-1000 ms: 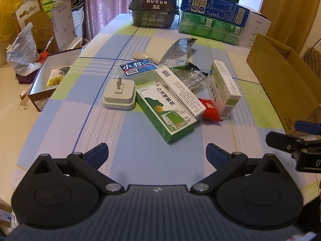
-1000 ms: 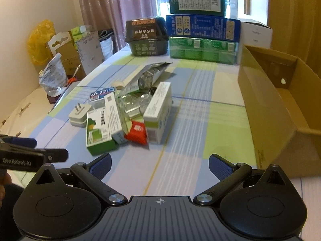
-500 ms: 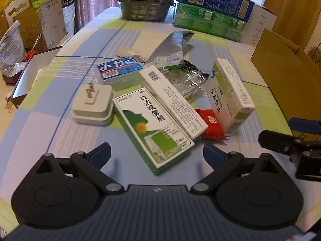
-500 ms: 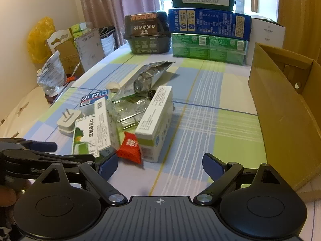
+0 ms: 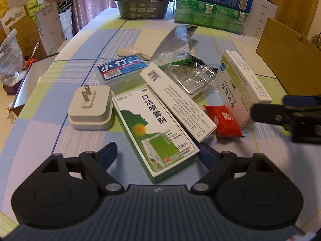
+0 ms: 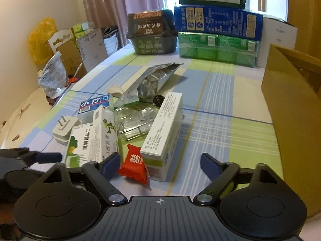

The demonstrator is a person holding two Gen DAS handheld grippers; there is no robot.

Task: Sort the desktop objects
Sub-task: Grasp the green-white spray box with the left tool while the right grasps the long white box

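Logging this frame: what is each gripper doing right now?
Left gripper: open, straddling the green box, holding nothing.
Right gripper: open, empty, near the red packet.

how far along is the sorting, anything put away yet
Nothing looks sorted yet. The plug adapter, green spray box, long white box, red sachet and upright white box all lie clustered on the table. Both grippers are open and empty: the left gripper straddles the green spray box's near end, the right gripper nears the red sachet. The cardboard box's inside is hidden.
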